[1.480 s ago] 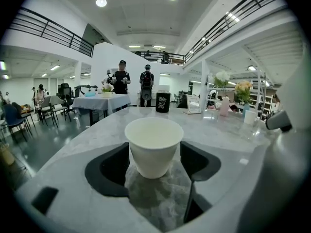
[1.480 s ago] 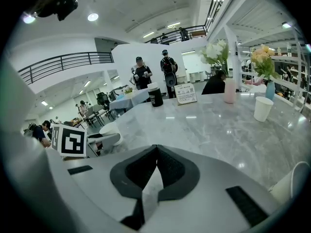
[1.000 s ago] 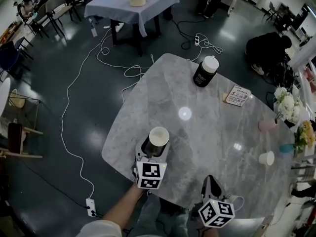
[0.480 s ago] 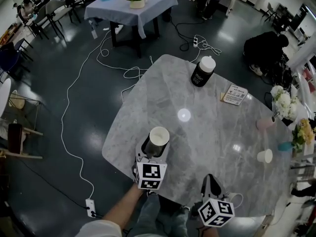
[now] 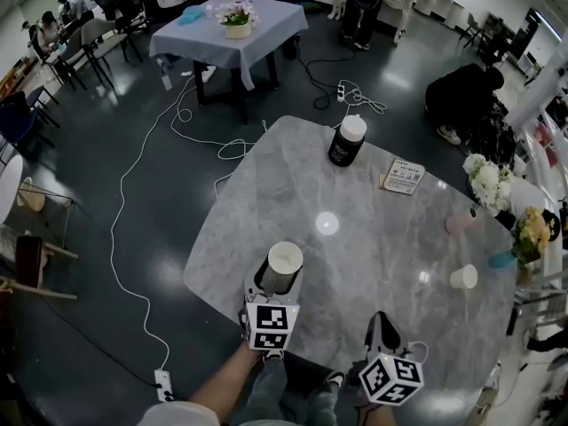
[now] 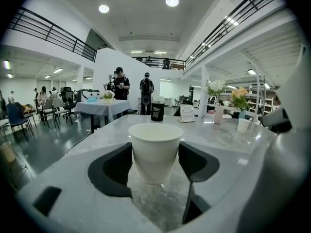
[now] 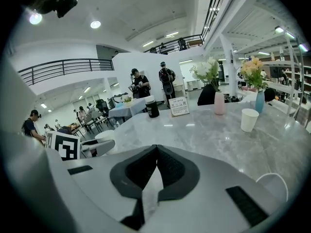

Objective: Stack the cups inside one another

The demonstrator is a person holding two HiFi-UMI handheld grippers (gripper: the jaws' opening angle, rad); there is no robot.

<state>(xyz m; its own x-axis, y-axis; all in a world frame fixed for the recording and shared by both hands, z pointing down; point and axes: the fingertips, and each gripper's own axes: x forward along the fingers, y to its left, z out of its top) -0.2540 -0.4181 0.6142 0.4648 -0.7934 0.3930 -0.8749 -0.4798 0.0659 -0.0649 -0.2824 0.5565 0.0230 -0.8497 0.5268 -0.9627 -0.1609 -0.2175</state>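
One white cup (image 6: 154,147) still clasped in left gripper (image 5: 279,280) fingers, right gripper (image 7: 156,154) fingers still clenched empty

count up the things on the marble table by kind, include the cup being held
white paper cup: 2
black canister with white lid: 1
printed card: 1
vase with flowers: 2
total: 6

- table (image 5: 373,273): grey marble-look top, polished and glossy, catching lamp glints
- near cup (image 6: 154,152): white paper, matt and smooth
- floor (image 5: 133,220): dark, shiny
- far tablecloth (image 5: 226,41): pale cloth
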